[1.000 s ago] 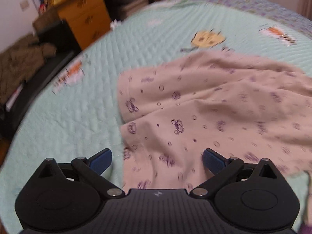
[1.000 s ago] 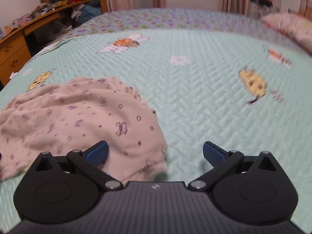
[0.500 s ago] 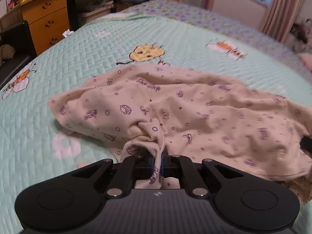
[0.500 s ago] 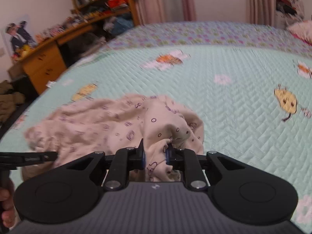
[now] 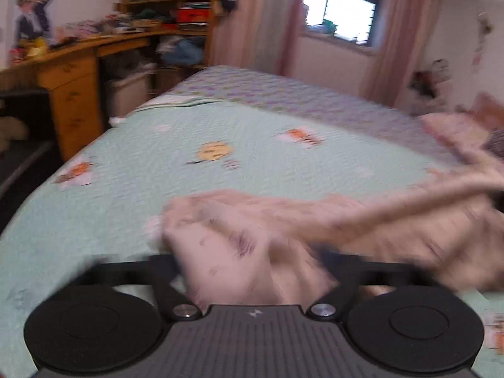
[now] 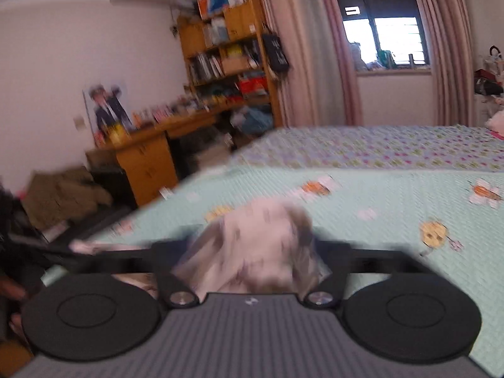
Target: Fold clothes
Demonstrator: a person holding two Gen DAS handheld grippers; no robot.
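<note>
Above the bed (image 5: 126, 208), the left tool (image 5: 252, 267) is clenched on one bunch of the pink garment (image 5: 362, 226), the right tool (image 6: 252, 252) on another. The cloth looks light, soft and limp; edges give the best hold. Stretched between them, its long axis runs from 9 to 3 o'clock.

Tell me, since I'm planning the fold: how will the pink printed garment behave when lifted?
Probably floppy: the pink printed garment bunches over the left claw and sags between grips. Likely light, since a stretched strand spans toward the right claw without pulling free. It will probably drape and need spreading on the quilt.
</note>
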